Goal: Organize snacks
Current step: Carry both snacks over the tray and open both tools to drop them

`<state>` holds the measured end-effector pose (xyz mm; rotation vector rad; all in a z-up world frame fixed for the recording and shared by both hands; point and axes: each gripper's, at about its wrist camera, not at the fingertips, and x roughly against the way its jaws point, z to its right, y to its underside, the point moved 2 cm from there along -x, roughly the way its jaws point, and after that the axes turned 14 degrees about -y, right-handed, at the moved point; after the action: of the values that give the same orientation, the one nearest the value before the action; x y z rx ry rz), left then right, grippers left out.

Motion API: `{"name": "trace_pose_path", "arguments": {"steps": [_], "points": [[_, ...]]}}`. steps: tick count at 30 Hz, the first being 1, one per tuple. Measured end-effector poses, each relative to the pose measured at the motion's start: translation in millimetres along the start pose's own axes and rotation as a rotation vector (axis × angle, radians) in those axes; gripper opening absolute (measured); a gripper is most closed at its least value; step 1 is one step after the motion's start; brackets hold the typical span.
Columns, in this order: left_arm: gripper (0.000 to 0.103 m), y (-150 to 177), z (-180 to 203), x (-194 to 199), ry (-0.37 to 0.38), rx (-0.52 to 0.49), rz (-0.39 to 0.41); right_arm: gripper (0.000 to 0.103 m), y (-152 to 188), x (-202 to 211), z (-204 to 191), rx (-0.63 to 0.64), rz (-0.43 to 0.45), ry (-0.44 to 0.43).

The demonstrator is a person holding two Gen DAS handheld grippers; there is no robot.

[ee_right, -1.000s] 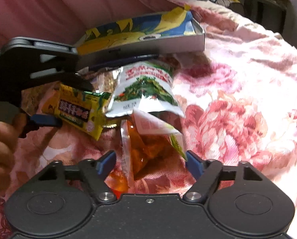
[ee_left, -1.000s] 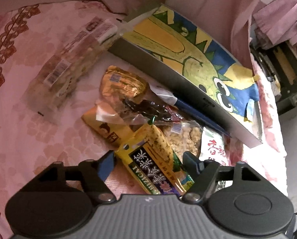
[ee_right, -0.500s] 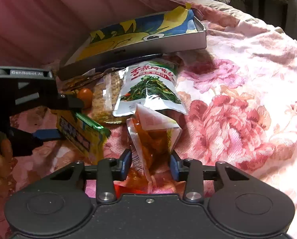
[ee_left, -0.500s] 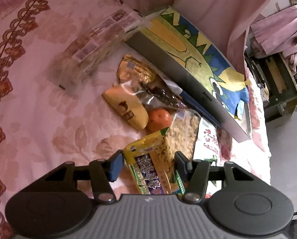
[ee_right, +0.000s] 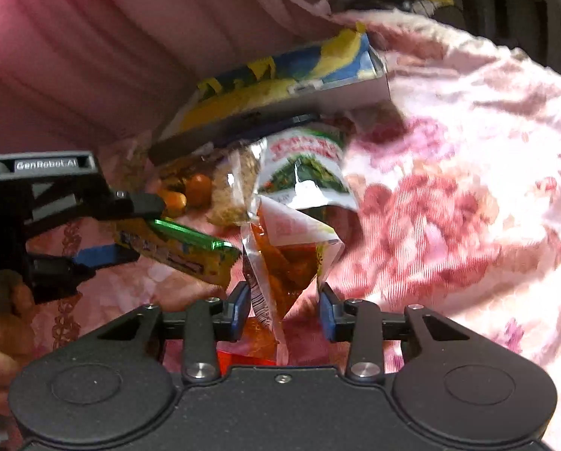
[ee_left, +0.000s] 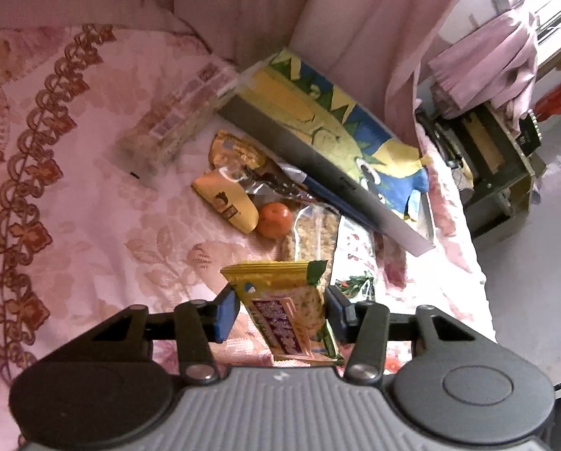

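My left gripper (ee_left: 280, 310) is shut on a yellow snack packet (ee_left: 284, 300) with a green corner and holds it above the pink bedspread; it also shows in the right wrist view (ee_right: 182, 248). My right gripper (ee_right: 284, 310) is shut on a clear orange snack pouch (ee_right: 288, 259) and holds it lifted. On the bed lie a tangerine (ee_left: 274, 220), a yellow wrapped snack (ee_left: 227, 205), a bag of crumbly snack (ee_left: 314, 229) and a green-and-white pouch (ee_right: 303, 165).
A flat box with a yellow and blue cartoon lid (ee_left: 329, 127) lies at the back against the pink curtain. A clear biscuit pack (ee_left: 179, 112) lies to its left. The bed edge drops off at the right, with furniture (ee_left: 494, 165) beyond.
Both grippers have closed on their packets and lifted them off the bed. The left gripper has risen and pulled back, uncovering the tangerine.
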<state>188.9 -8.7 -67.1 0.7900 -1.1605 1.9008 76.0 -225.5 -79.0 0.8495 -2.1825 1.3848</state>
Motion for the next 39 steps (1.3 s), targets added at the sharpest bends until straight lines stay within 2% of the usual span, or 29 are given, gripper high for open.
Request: {"name": "trace_pose_path", "arguments": {"steps": [8, 12, 17, 21, 24, 27, 31, 35, 39], "points": [[0.052, -3, 10, 23, 0.015, -0.044, 0.118, 0.04, -9, 9, -3, 0.008, 0.054, -0.022], [0.052, -20, 19, 28, 0.059, -0.011, 0.148, 0.04, -28, 17, -6, 0.045, 0.104, -0.037], [0.052, -55, 45, 35, 0.07, -0.029, 0.215, 0.04, -76, 13, -8, 0.106, 0.132, -0.079], [0.052, -90, 74, 30, 0.078, -0.045, 0.285, 0.04, -121, -5, -3, 0.234, 0.201, -0.065], [0.052, -113, 97, 15, 0.071, -0.07, 0.311, 0.04, -152, -29, 11, 0.283, 0.251, -0.039], [0.052, -133, 117, -9, 0.065, -0.09, 0.305, 0.04, -178, -55, 26, 0.261, 0.267, -0.027], [0.052, -150, 133, -47, 0.041, -0.097, 0.261, 0.04, -205, -91, 50, 0.22, 0.233, -0.014], [0.052, -156, 134, -86, 0.011, -0.077, 0.16, 0.04, -213, -118, 66, 0.195, 0.153, -0.005], [0.052, -158, 134, -114, -0.026, -0.031, 0.067, 0.04, -209, -133, 72, 0.183, 0.111, 0.009]]}}
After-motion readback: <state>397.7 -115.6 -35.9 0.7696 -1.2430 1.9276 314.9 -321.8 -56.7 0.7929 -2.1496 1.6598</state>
